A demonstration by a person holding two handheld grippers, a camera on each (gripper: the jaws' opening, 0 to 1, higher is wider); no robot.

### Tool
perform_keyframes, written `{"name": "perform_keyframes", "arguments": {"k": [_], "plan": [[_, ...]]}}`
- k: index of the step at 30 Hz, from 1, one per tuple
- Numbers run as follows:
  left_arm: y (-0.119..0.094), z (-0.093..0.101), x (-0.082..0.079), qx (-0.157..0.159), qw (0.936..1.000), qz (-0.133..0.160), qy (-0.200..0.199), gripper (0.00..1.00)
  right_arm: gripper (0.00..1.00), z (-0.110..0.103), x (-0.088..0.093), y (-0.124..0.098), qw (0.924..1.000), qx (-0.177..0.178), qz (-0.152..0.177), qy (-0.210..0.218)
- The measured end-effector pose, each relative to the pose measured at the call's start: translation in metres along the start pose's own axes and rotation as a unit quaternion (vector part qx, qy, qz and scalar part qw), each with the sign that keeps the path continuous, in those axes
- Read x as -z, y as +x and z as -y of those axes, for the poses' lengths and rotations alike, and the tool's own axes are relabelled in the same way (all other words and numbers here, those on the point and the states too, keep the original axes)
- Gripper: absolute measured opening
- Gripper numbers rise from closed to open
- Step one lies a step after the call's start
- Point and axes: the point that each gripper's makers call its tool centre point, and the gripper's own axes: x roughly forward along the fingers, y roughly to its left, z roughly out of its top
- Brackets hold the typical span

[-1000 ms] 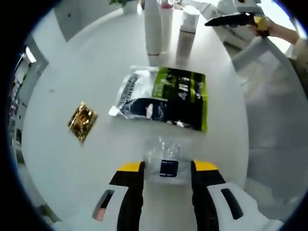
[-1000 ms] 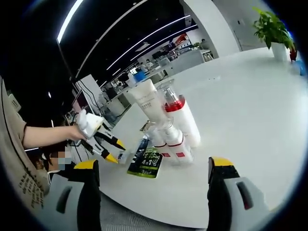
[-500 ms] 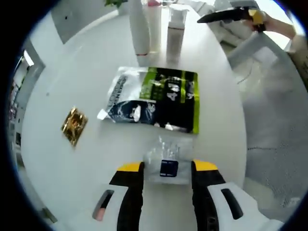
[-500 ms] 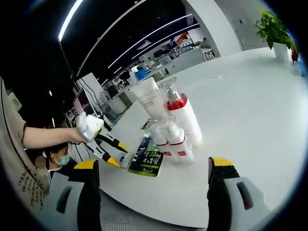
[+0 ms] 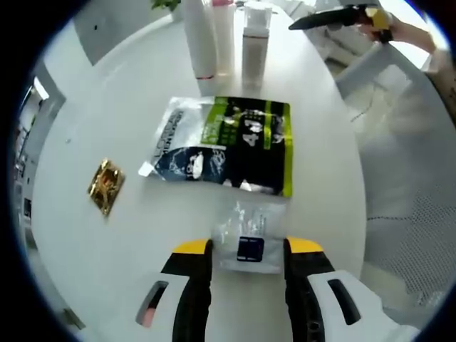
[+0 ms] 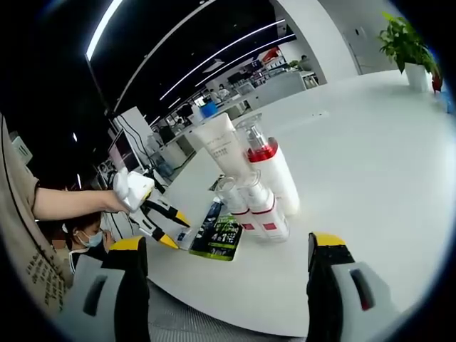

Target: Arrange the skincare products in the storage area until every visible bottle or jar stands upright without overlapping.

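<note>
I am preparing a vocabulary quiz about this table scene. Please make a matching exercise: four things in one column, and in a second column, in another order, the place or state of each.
Things:
1. small clear plastic sachet with a dark label
2. green and black flat pouch
3. small gold foil packet
4. tall white bottles

Places or states:
A. standing upright at the far side of the white table
B. lying alone, to the left of the pouch
C. between the left gripper's yellow-tipped jaws
D. lying flat in the middle of the table

Pairs: 1-C, 2-D, 3-B, 4-A
</note>
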Motion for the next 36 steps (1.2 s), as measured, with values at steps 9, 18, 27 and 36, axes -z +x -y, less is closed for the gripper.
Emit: {"name": "perform_keyframes", "arguments": {"k": [9, 18, 27, 36], "plan": [[-0.004, -0.001, -0.003, -0.005, 0.9999, 0.009, -0.004, 0.39, 0.93, 0.000, 0.000, 0.000, 1.0000, -0.002, 0.001, 0.002], [-0.008, -0.002, -0.006, -0.012, 0.9998, 0.015, -0.009, 0.42, 0.93, -0.002, -0.001, 0.000, 1.0000, -0.004, 0.001, 0.000], [-0.024, 0.001, -0.019, -0.026, 0.9945, 0.080, -0.064, 0.52, 0.93, -0.004, 0.001, 0.001, 0.9999, -0.007, -0.003, -0.008], [-0.040, 0.013, -0.023, -0.028, 0.9719, 0.151, -0.178, 0.67, 0.92, -0.008, 0.002, 0.002, 0.9997, -0.017, -0.007, -0.018]]}}
